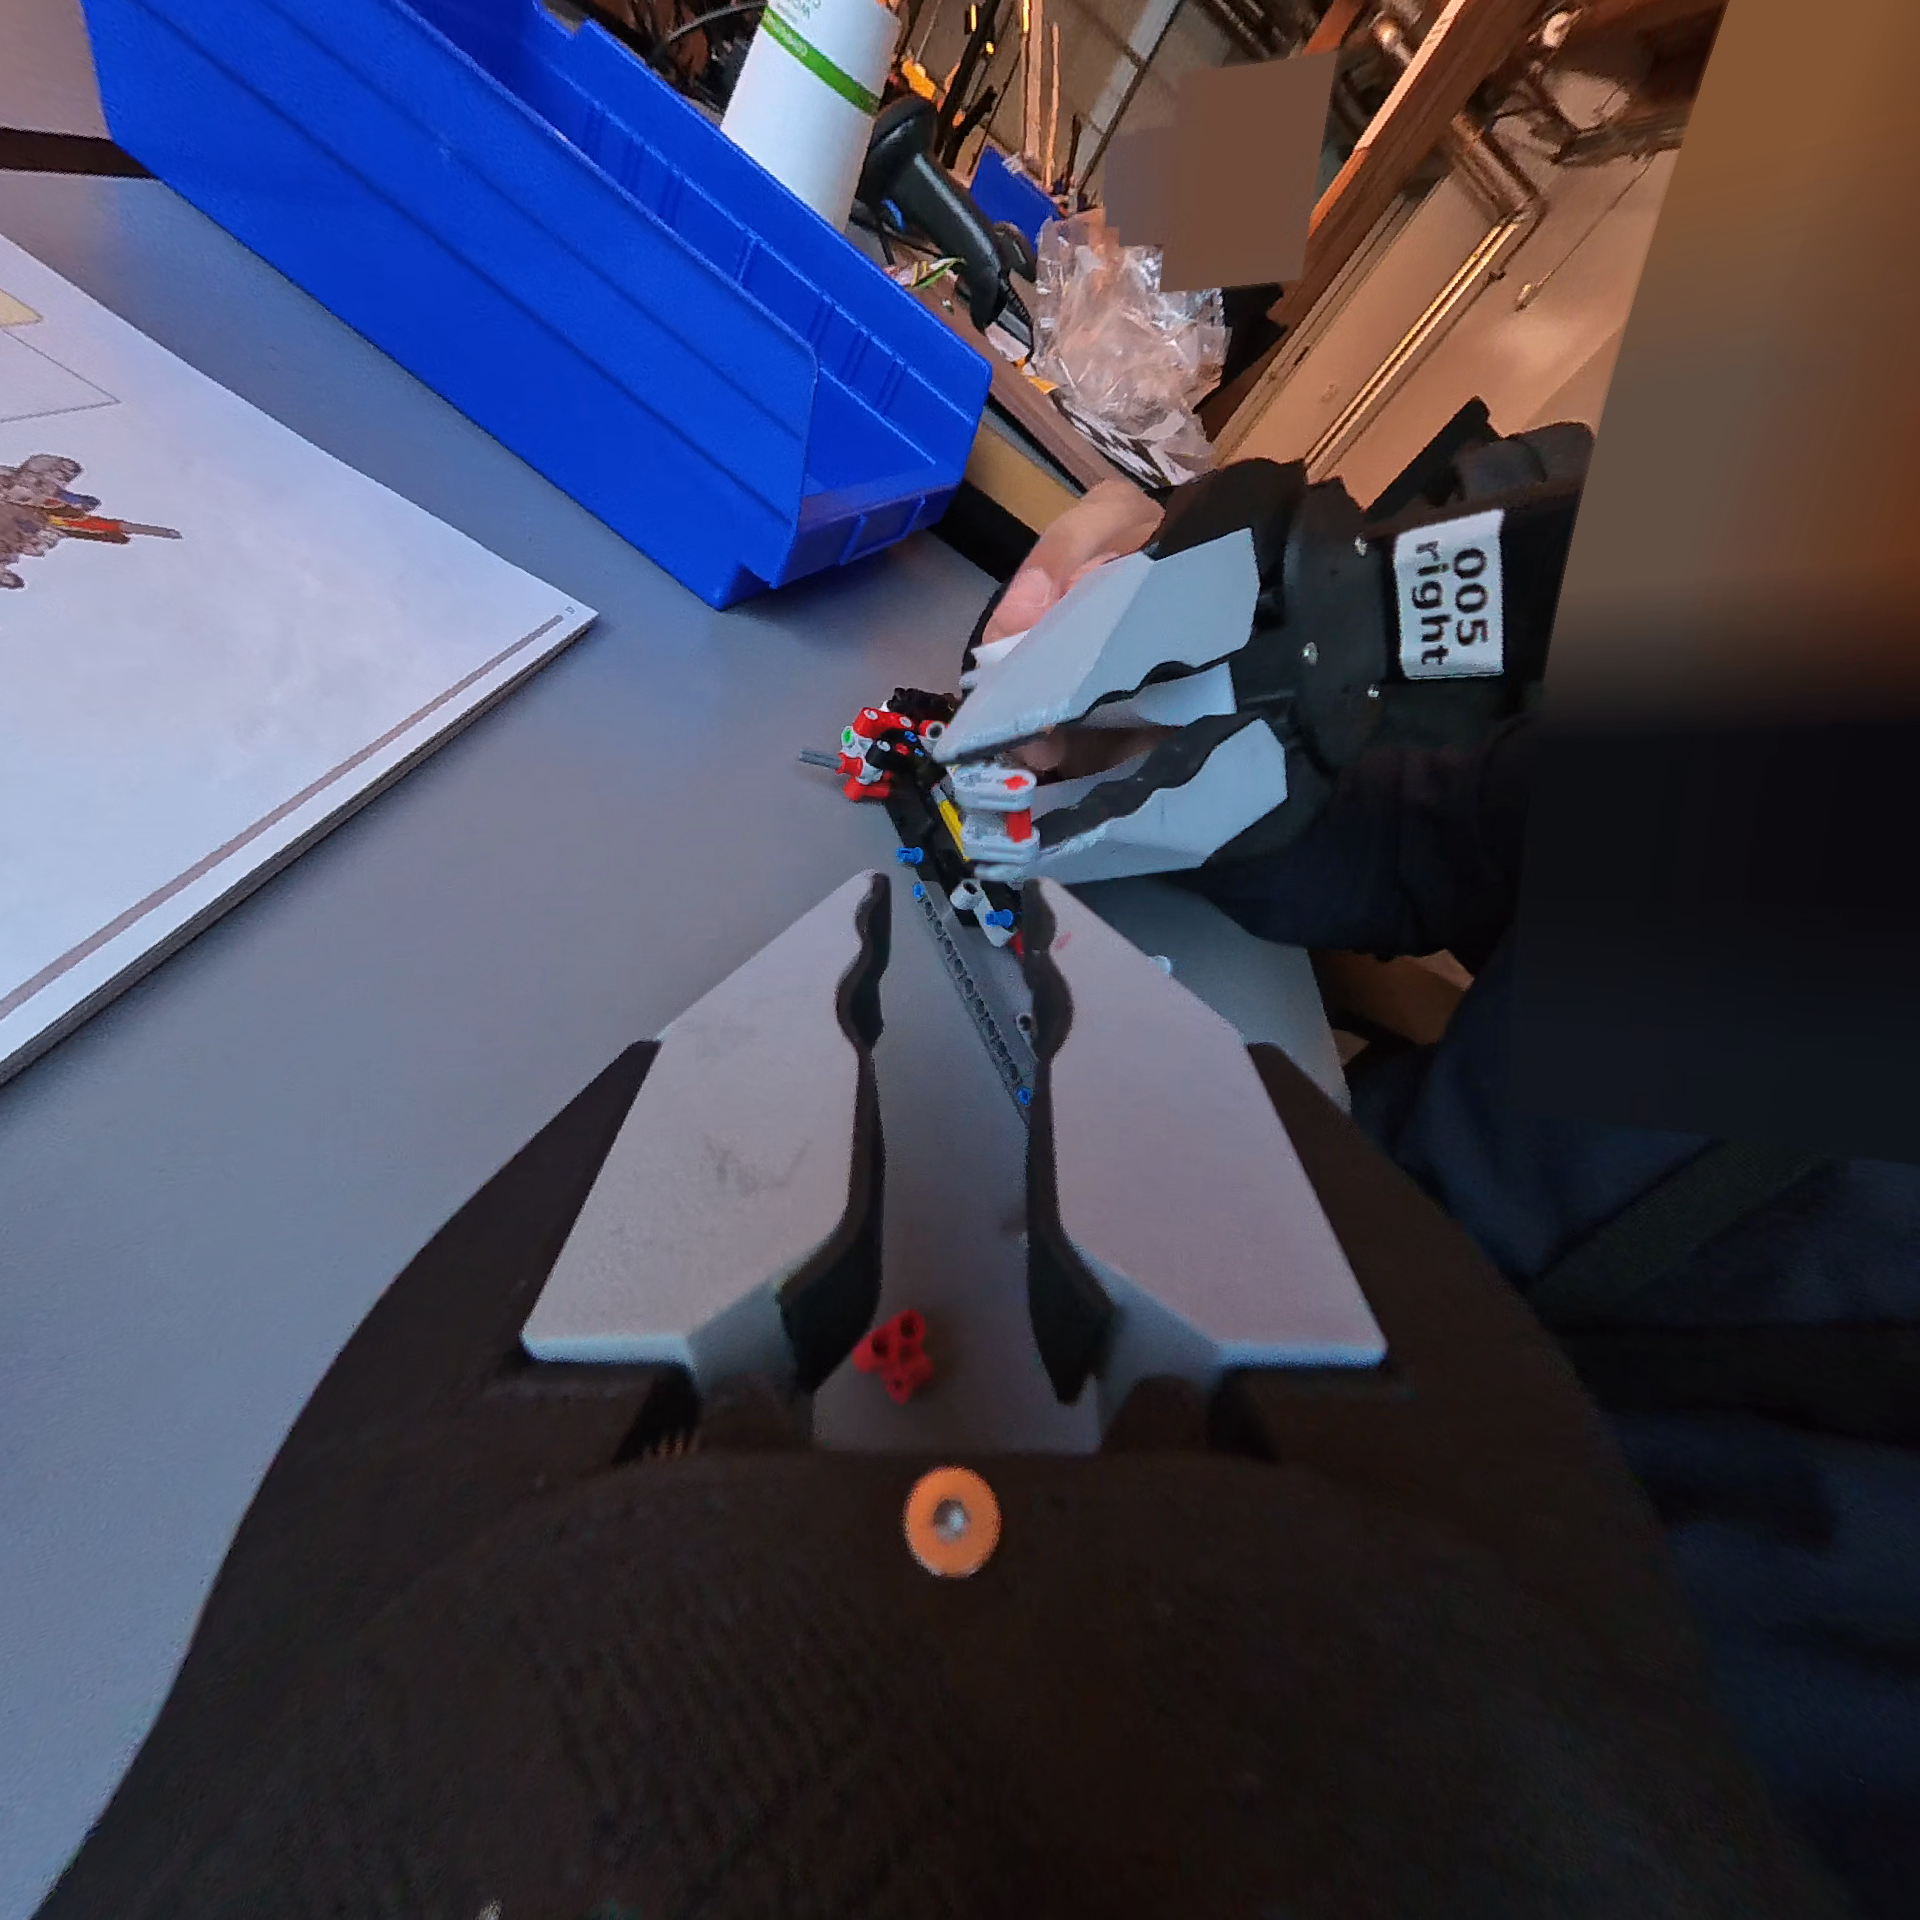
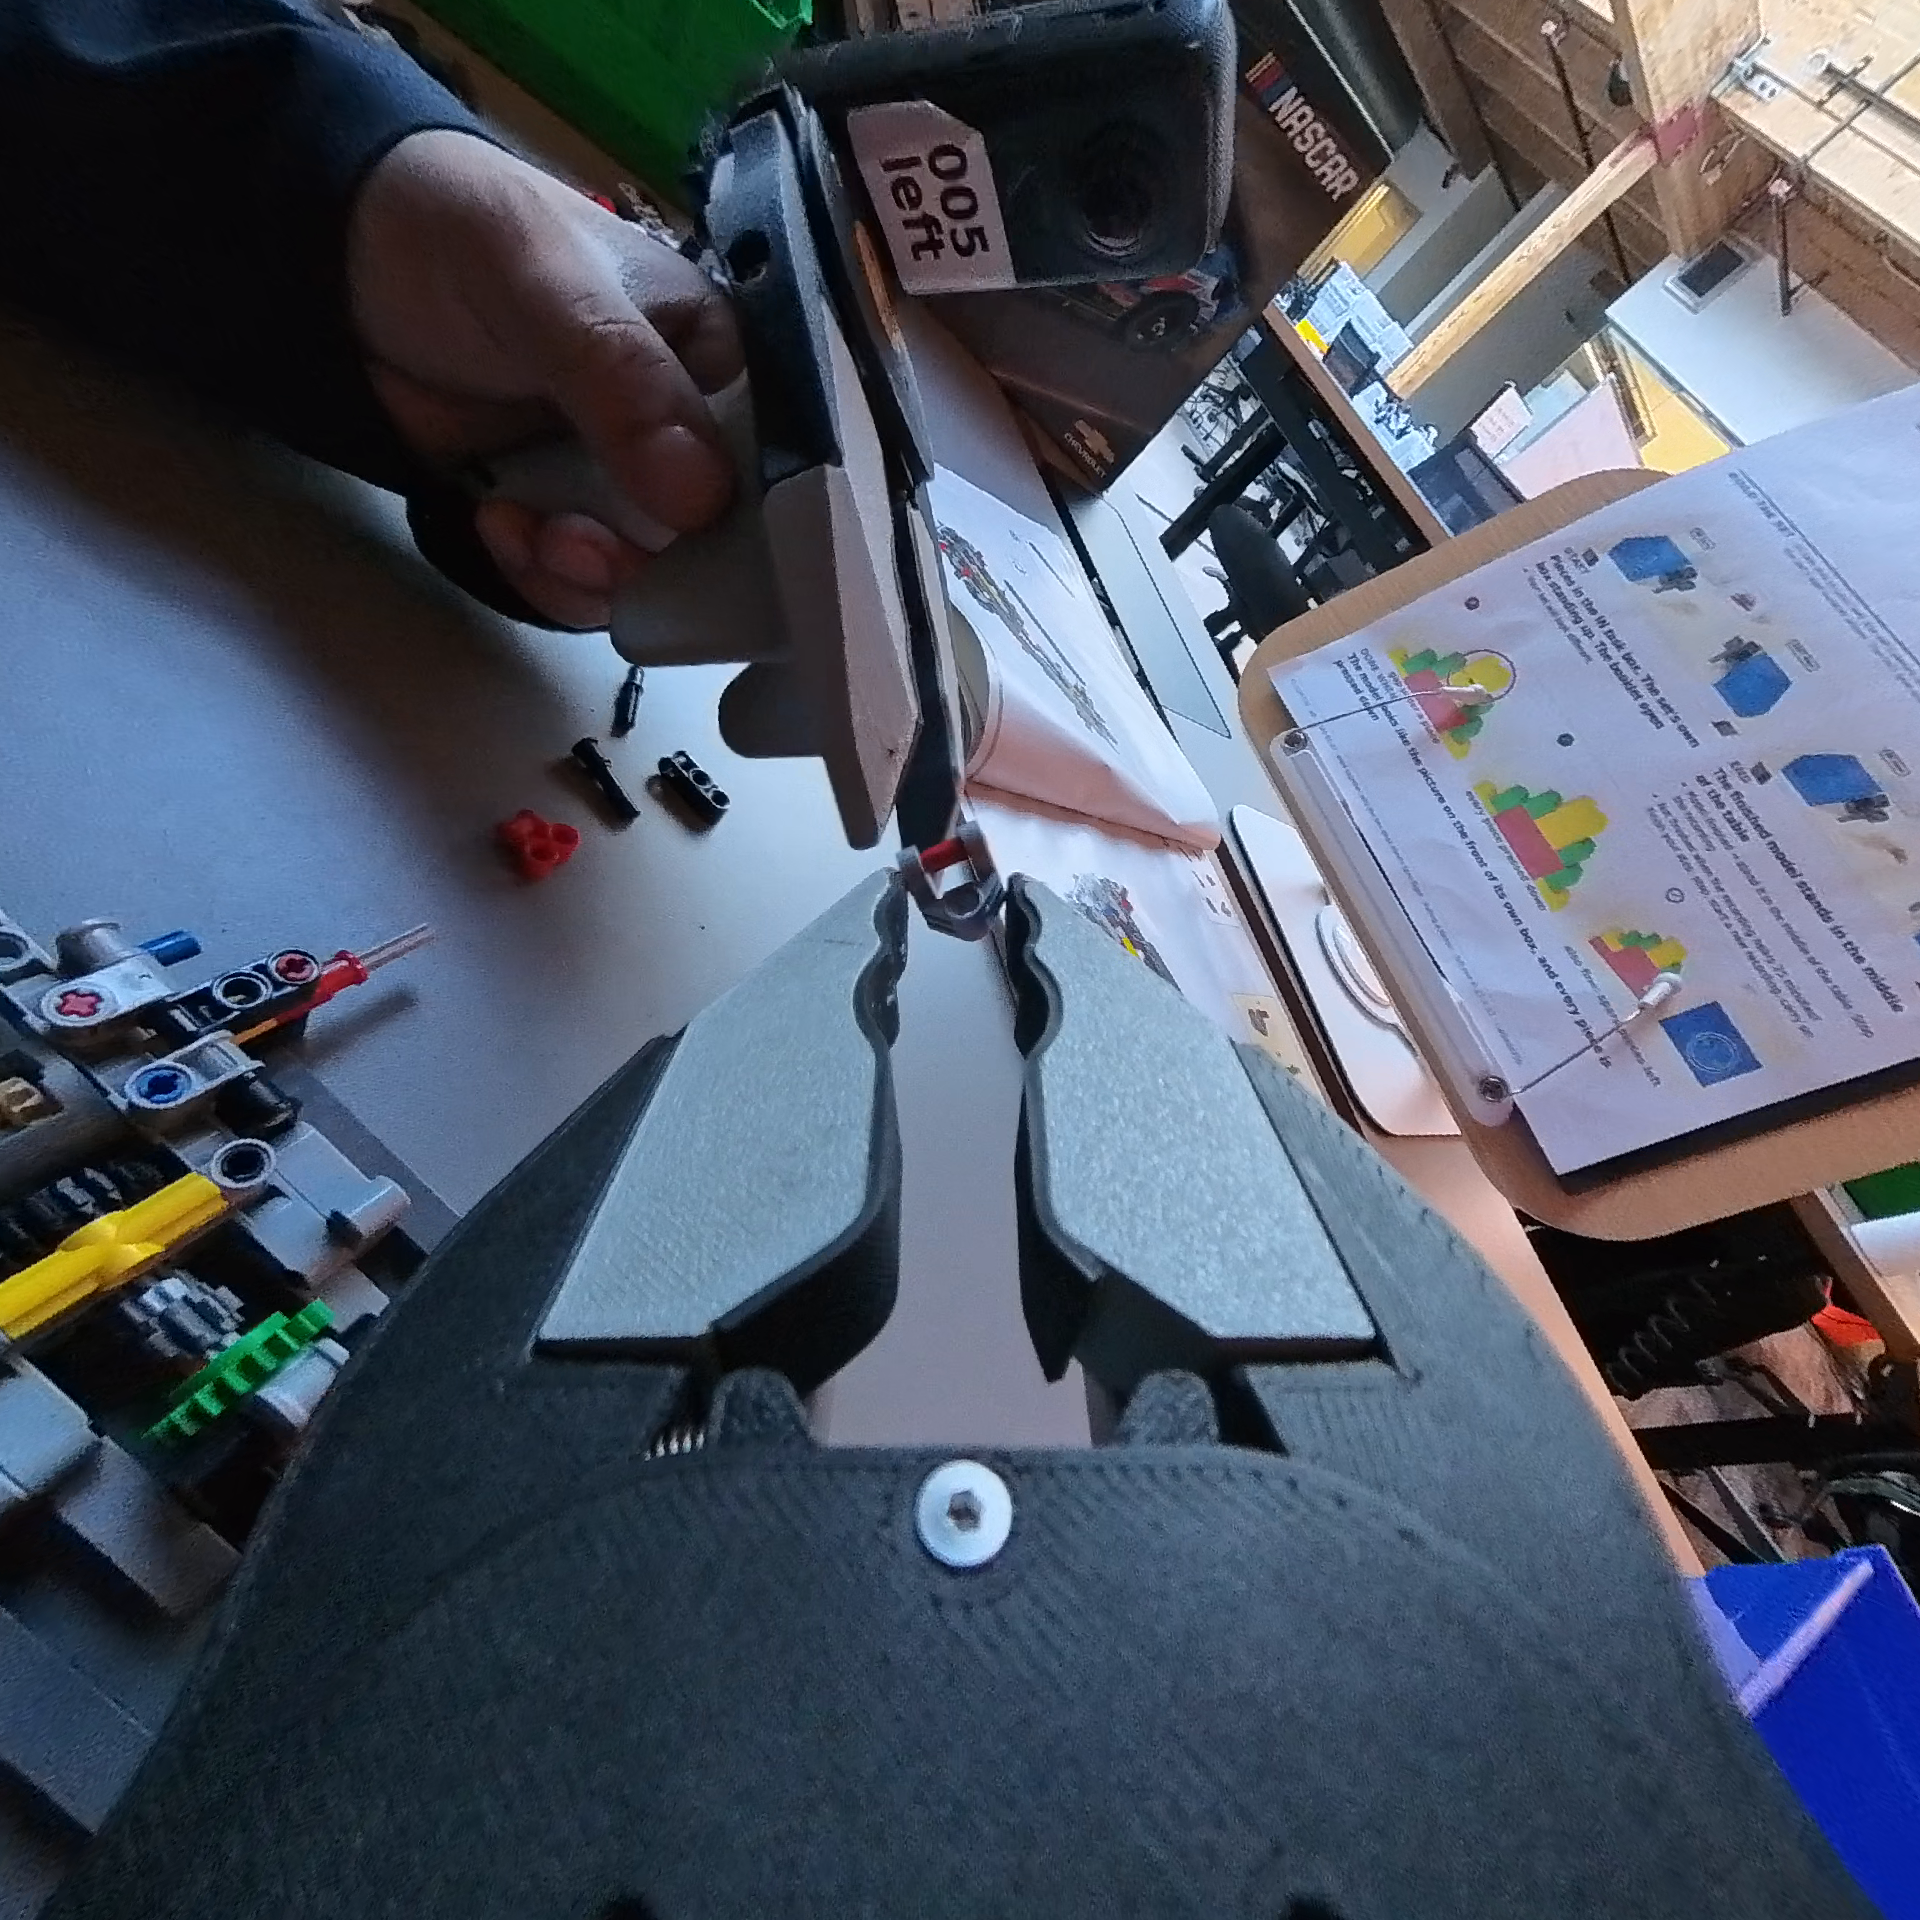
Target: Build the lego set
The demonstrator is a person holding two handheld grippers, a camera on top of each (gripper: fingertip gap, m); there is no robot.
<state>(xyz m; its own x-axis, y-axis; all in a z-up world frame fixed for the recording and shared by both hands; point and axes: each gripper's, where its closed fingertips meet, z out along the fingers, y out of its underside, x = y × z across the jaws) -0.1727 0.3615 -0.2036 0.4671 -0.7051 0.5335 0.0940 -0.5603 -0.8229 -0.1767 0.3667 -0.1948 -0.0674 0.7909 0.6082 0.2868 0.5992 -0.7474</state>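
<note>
We see a small grey piece with a red pin in it, right at the tips of the right tongs. The right tongs are open only a little. Both pads press on the grey piece, one on each side, so it is held up off the table.

The left tongs come in from across and point at the right tongs. Their tip sits just above the red pin. We cannot tell if it touches. The left tongs are open a bit wider and hold nothing. A hand grips their handle.

Just beside the held piece, below the right tongs, lies a long brick model. It has a grey beam with holes, plus red, black, yellow and blue bits. We can see its beam through the gap of the left tongs.

A small red piece lies on the table under the left tongs, off to the left of the right tongs' tips. Near it are two black pins and a small black piece.

Left of the left tongs lies a white booklet with drawings. Past that, far ahead on the left, stands a blue bin. To the right of the right tongs, a sheet with brick pictures is on a board.
</note>
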